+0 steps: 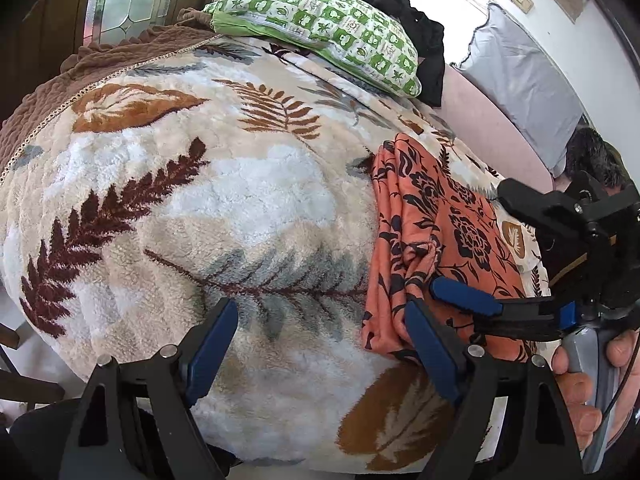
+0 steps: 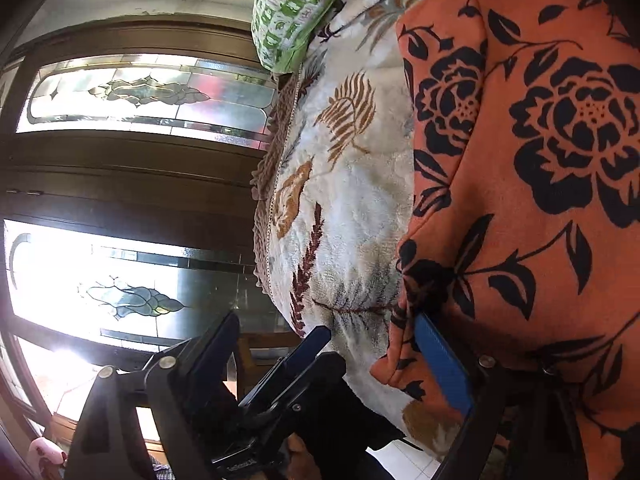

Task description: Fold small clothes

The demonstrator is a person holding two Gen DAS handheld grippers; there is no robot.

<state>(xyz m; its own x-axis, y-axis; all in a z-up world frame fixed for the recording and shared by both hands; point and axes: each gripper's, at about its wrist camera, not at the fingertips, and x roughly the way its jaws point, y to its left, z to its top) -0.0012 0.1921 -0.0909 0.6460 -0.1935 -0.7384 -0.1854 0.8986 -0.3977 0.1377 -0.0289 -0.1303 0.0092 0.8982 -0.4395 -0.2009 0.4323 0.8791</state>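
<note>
An orange cloth with a black flower print (image 1: pixel 432 220) lies bunched on a fleece blanket with leaf patterns (image 1: pixel 240 208), towards its right side. My left gripper (image 1: pixel 320 344) is open wide at the blanket's near edge. Its right finger (image 1: pixel 432 348) touches the cloth's near corner, and only blanket lies between the jaws. My right gripper (image 1: pixel 468 240) comes in from the right, open, with its blue finger (image 1: pixel 464 292) low on the cloth. In the right wrist view the cloth (image 2: pixel 540 160) fills the right side, the right gripper (image 2: pixel 326 320) is open, and its blue finger (image 2: pixel 440 356) lies against the cloth's edge.
A green and white pillow (image 1: pixel 320 28) and a black garment (image 1: pixel 416 28) lie at the bed's far end, with a grey pillow (image 1: pixel 520 72) to the right. A brown cover (image 1: pixel 120 52) edges the blanket. A glazed wooden door (image 2: pixel 120 92) stands beyond. A hand (image 1: pixel 580 384) holds the right gripper's handle.
</note>
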